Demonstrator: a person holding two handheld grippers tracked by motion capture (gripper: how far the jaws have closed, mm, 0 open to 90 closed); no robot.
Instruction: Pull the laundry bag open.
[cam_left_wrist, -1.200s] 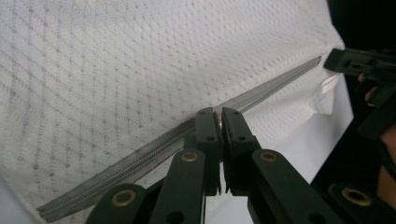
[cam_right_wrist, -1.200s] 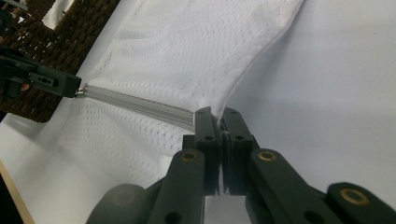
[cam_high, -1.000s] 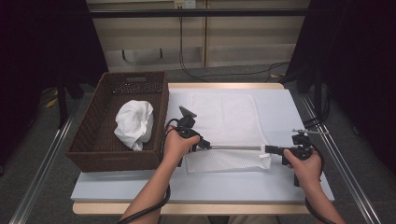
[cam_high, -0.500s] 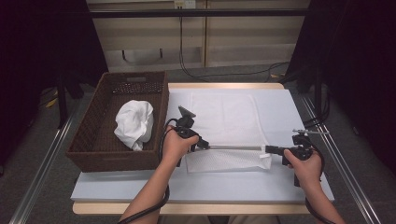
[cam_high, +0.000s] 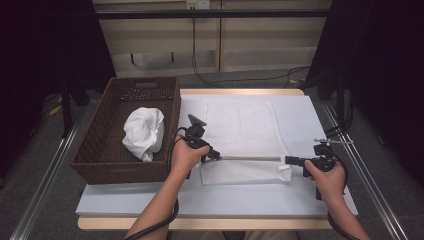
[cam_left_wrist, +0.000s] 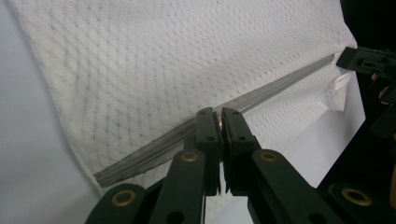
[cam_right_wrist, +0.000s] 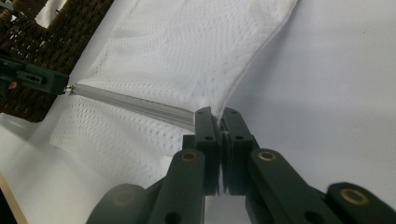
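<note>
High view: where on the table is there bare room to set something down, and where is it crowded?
Free: the white table top right of the white mesh laundry bag, and the front strip between the person's forearms. Crowded: the brown wicker basket with a crumpled white cloth fills the left; both tongs, left and right, pinch the bag's zipper.
</note>
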